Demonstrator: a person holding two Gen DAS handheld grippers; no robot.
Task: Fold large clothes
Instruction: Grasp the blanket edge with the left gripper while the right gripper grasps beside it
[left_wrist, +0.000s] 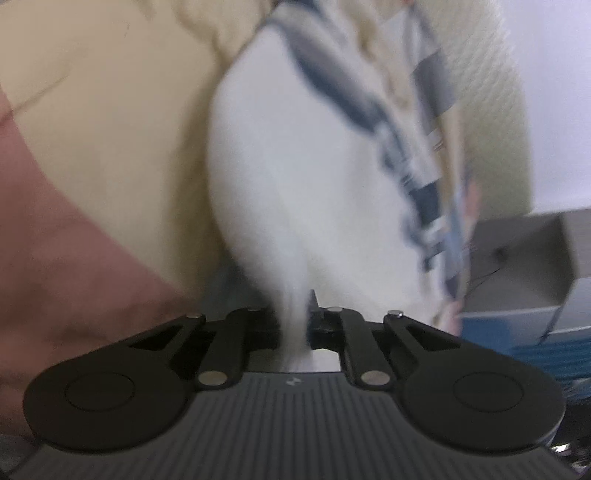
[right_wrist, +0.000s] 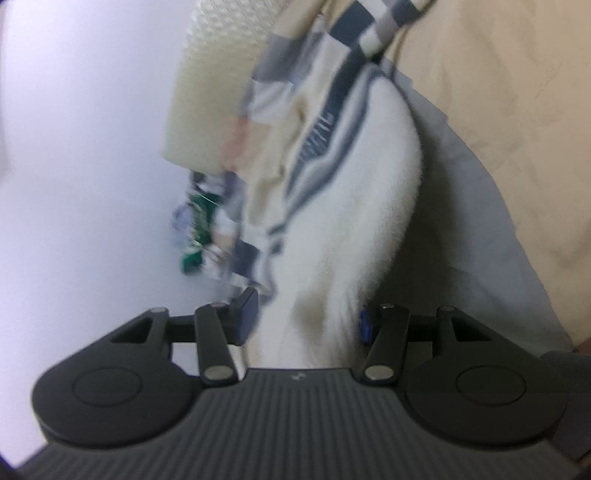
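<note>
White garment (left_wrist: 295, 177) with navy stripes; cream bedding (left_wrist: 110, 110); pink cloth (left_wrist: 55, 258)

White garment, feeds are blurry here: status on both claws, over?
Left claw shut on white garment. Right claw wide open, cloth between its fingers, unpinched. Nothing blocking.

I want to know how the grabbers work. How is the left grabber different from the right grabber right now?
The left gripper is pinched nearly shut, squeezing a thin bunch of the white garment. The right gripper stands much wider, with a thick roll of that garment between its fingers; whether it is gripping is unclear. Past the left gripper lies a cream blanket; beside the right one is a pale wall. Both are black and have the same garment between their fingers.
</note>
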